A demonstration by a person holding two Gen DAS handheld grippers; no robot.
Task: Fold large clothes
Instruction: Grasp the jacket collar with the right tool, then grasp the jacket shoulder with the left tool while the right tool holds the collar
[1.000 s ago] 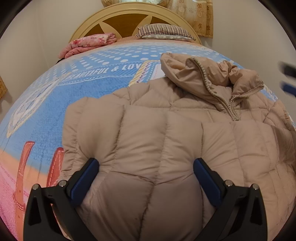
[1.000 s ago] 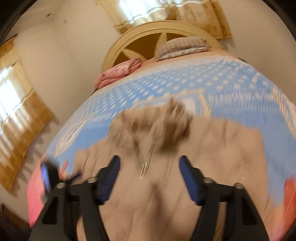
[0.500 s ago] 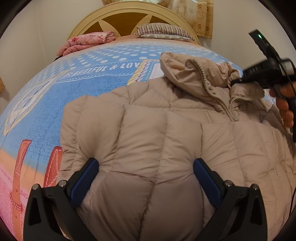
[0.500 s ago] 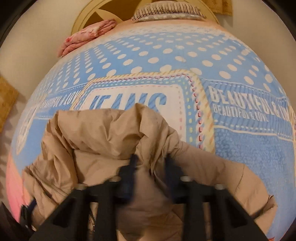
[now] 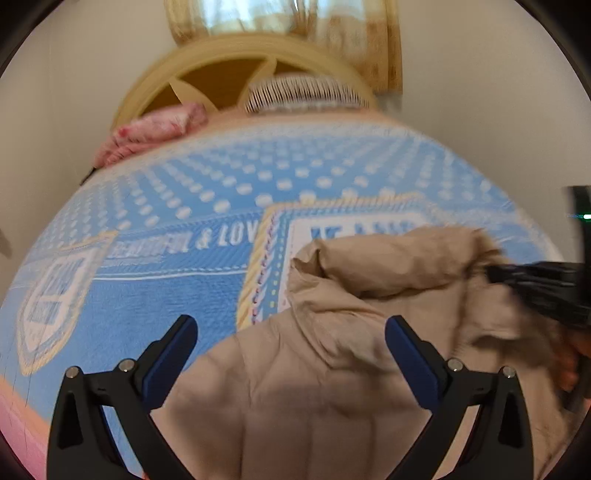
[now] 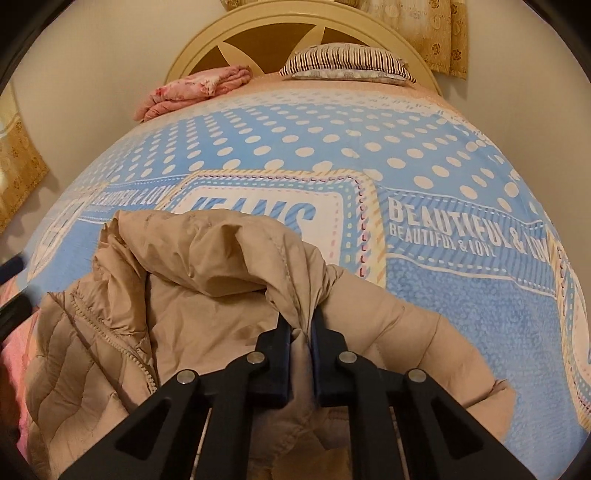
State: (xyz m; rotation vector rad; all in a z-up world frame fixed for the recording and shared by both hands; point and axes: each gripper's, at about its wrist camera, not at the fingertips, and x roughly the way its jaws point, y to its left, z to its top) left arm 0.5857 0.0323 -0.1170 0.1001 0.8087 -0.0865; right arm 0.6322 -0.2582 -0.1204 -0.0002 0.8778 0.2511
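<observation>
A beige quilted puffer jacket (image 5: 314, 398) lies on the blue patterned bed cover (image 5: 166, 288), its hood (image 5: 388, 258) toward the headboard. My left gripper (image 5: 291, 343) is open and empty, held over the jacket's left shoulder. My right gripper (image 6: 301, 328) is shut on a gathered edge of the hood (image 6: 207, 251); the jacket's zipper (image 6: 110, 332) runs to its left. In the left wrist view the right gripper (image 5: 495, 273) comes in from the right and grips the hood's right edge.
A striped pillow (image 6: 347, 61) and a folded pink blanket (image 6: 192, 88) lie by the cream headboard (image 6: 258, 22). Curtains (image 6: 439, 33) hang behind. The bed cover (image 6: 461, 295) spreads wide to the right and beyond the hood.
My right gripper has closed on the hood's edge. My left gripper has moved forward from the jacket's body toward the collar, staying open.
</observation>
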